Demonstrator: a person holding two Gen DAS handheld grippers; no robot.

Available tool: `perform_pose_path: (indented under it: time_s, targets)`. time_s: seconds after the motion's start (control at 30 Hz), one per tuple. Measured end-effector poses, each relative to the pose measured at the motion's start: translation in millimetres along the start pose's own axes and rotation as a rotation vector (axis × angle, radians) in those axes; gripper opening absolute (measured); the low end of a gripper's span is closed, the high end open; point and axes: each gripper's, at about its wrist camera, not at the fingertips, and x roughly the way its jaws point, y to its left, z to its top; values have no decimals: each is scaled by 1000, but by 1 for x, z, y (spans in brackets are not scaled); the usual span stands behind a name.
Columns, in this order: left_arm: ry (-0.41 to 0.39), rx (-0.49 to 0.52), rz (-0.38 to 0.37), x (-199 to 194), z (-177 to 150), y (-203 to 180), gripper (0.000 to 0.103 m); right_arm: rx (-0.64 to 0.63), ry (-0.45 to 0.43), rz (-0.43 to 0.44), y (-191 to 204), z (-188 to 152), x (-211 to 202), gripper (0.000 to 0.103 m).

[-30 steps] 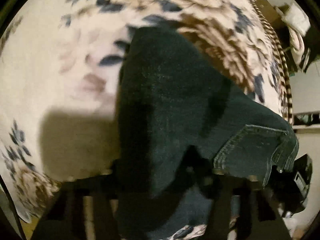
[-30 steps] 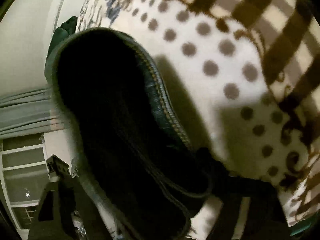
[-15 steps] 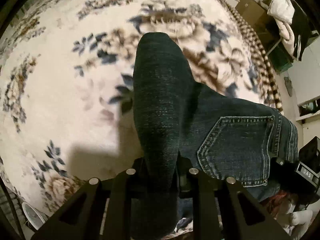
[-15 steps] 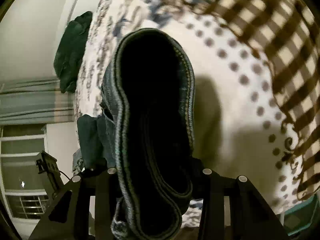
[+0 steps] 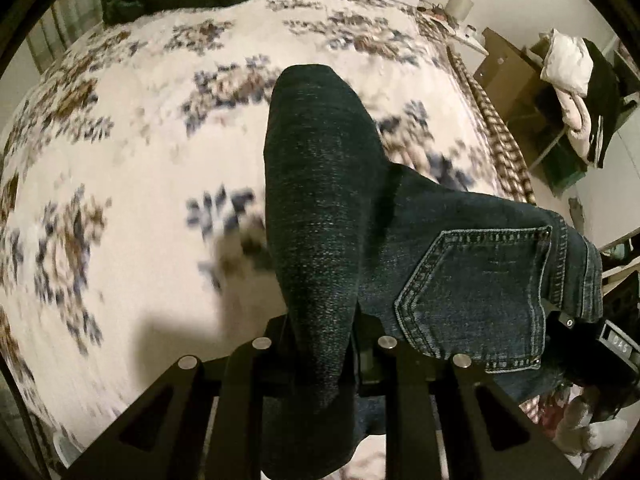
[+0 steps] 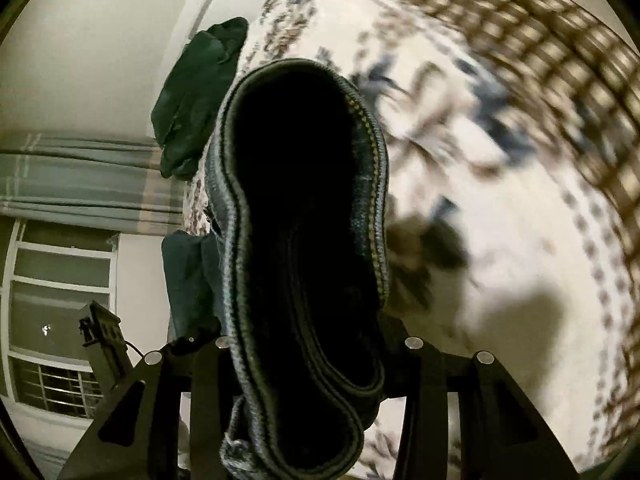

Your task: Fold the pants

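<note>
left wrist view: left gripper (image 5: 320, 344) clenched on pants (image 5: 400, 240), right gripper (image 6: 304, 344) likewise; mid-carry above bed (image 5: 140, 200). next: lower and lay flat ahead.

One pair of dark denim pants (image 5: 320, 208) hangs above one floral blanket (image 5: 140, 160). One stitched back pocket (image 5: 476, 296) shows on the pants, and one waistband opening (image 6: 296, 184) faces the right wrist camera. Two grippers are present: the left gripper (image 5: 320, 352) and the right gripper (image 6: 304, 344). One dark green cloth heap (image 6: 200, 100) lies at the blanket's far end. One window (image 6: 52, 320) and one striped curtain (image 6: 80, 184) are visible.
</note>
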Motion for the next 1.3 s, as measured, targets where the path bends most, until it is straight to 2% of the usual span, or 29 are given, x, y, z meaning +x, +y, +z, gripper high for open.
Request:
perform_pose_path:
  time_s: [0.33, 0.57, 0.67, 0.83, 1.2, 1.27, 1.3]
  targets:
    - [-17, 39, -6, 60, 119, 54, 16, -18, -36, 2, 58, 95, 111, 45]
    - [-16, 19, -7, 115, 174, 87, 16, -41, -26, -14, 70, 160, 187, 45]
    - [-12, 15, -8, 128, 183, 93, 16, -47, -16, -22, 69, 176, 206, 45]
    - [-1, 8, -11, 135, 183, 96, 16, -48, 4, -32, 66, 185, 216, 45]
    - [0, 1, -4, 127, 183, 92, 17, -38, 9, -25, 61, 187, 210, 45]
    - [13, -14, 29, 130, 183, 91, 26, -38, 26, -69, 59, 188, 211, 48]
    - [22, -11, 65, 131, 183, 92, 36, -43, 30, -116, 58, 194, 216, 60]
